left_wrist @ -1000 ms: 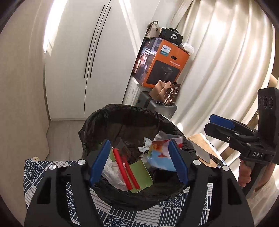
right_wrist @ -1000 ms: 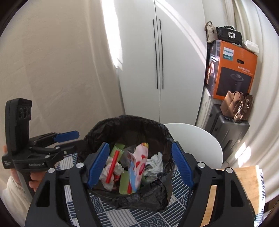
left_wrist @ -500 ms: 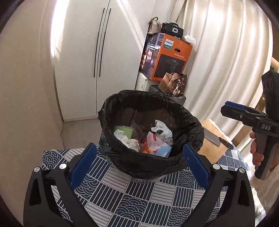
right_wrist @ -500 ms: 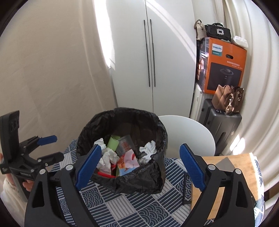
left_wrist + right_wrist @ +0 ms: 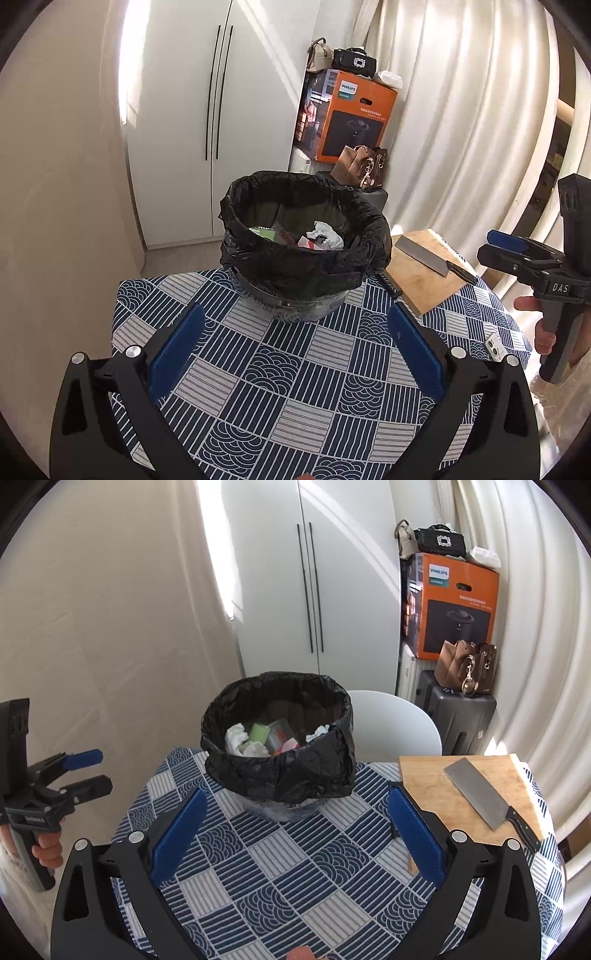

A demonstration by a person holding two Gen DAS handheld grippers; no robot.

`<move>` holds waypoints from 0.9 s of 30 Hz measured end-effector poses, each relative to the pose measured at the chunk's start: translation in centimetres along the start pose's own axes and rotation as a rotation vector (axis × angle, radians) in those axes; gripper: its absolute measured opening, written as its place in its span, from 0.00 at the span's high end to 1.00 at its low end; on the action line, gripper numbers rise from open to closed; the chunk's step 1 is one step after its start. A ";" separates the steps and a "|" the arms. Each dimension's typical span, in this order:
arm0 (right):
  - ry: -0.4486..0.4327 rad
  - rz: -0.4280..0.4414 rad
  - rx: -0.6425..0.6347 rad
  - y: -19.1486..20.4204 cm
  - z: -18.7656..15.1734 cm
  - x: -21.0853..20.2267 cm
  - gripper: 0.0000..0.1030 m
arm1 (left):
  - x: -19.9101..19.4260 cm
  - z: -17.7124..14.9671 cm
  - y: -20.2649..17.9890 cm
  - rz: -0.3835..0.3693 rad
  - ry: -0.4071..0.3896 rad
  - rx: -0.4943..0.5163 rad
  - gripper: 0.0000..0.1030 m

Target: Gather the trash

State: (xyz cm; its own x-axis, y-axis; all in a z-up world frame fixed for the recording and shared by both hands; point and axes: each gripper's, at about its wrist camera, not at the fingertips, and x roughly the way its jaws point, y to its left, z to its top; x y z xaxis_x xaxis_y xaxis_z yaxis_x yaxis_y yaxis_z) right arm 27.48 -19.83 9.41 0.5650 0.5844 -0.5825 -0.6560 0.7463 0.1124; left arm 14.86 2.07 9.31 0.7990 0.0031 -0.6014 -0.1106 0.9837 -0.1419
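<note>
Left gripper [image 5: 291,350] jaws spread wide, nothing between them, over bare patterned tablecloth [image 5: 280,373]; they have just been opening. Right gripper [image 5: 295,830] the same: jaws wide apart and empty, just been opening. Trash bin [image 5: 277,771] with black liner stands straight ahead of both, beyond the fingertips, upright, mouth up. Neither hand clearly nearer. Trash inside: crumpled tissues [image 5: 236,738], green pack [image 5: 258,733], red-printed wrapper. No loose trash visible on the cloth, so collecting looks about done. Right of bin: cutting board [image 5: 436,786] with cleaver [image 5: 480,797] lying diagonal. Far: orange box [image 5: 454,605], reads "PHILIPS". Right gripper body reads "DAS".
</note>
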 end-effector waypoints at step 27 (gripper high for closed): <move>0.029 -0.184 0.106 5.6 -10.2 -6.6 0.08 | -0.4 -7.4 1.5 -0.146 0.173 0.204 0.06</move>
State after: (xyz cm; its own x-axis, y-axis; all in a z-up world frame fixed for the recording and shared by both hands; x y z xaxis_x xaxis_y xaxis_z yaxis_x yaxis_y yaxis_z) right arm 14.97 -22.74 5.71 0.6549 0.4267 -0.6238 -0.4856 0.8700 0.0853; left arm 10.00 2.26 3.50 0.6833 -0.1547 -0.7135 0.1331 0.9873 -0.0865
